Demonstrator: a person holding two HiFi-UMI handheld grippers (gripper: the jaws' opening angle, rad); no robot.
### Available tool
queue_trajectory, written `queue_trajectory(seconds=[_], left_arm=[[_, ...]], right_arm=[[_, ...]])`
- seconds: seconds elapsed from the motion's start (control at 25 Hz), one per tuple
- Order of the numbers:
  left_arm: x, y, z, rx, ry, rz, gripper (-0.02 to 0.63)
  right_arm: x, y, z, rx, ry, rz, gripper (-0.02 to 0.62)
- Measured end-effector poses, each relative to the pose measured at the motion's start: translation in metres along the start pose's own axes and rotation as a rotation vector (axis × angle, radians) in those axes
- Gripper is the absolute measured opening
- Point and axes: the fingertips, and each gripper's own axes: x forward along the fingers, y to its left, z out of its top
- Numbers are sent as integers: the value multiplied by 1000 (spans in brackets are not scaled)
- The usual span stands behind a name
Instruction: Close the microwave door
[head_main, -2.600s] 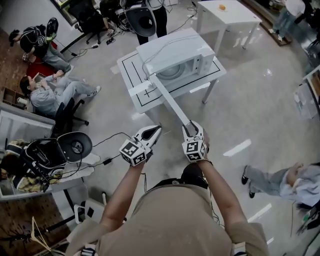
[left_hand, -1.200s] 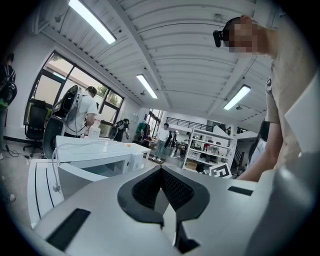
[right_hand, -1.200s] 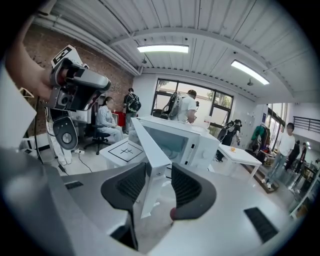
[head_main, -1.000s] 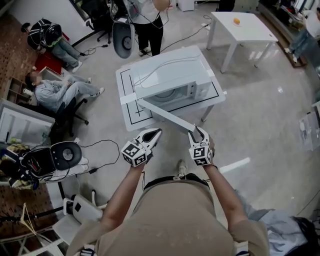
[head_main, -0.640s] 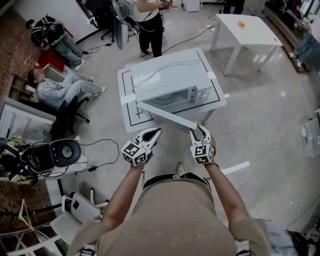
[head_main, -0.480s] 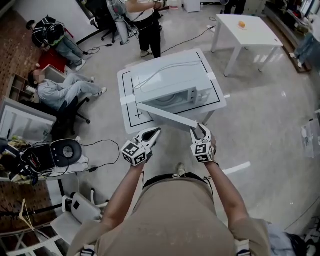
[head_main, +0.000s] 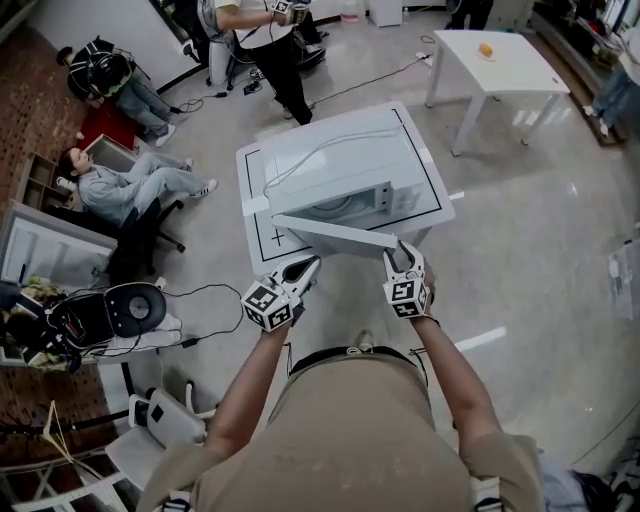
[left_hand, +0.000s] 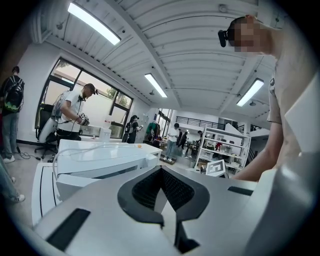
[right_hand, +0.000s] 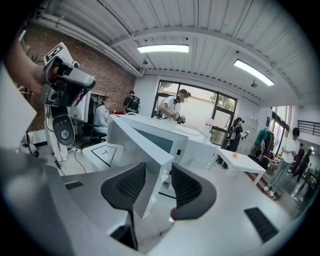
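**Your right gripper**, centre frame in the head view, just right of the midline. The jaws stand fairly wide and are clamped on the free end of the microwave door. In the right gripper view the door's edge fills the gap, with a ribbed pad on each face.

**Your left gripper**, just left of centre. The jaws are together at the tips with nothing between them. It sits near the door's outer face, and I cannot tell if it touches.

**Print.** Each gripper's cube carries black-and-white square markers. The lettering on the microwave's control panel is too small to read.

**Microwave door.** It is partly open, hinged at the left, and runs as a slanted white bar from left of centre to your right gripper.

**Microwave**, upper centre. It is white, with a cable looped over its top.

**Table**. It is white and its top is outlined in black lines.

**Beyond.** At upper right is a second white table with a small orange object on it. A seated person is at the left and a standing person at the top.
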Motion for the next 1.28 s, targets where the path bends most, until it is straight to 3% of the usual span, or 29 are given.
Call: queue_trajectory(seconds=[0.4,1.0,1.28], left_arm=[[16,12,12,3,-6,26,5],[19,28,8,-15,4,60,5],[24,33,3,-15,25,48,5]], right_arm=[[29,-33,11,-14,-7,-30,166],[82,-67,31,-122,-8,-75,172],[97,-72,36,-101,4,-103,181]])
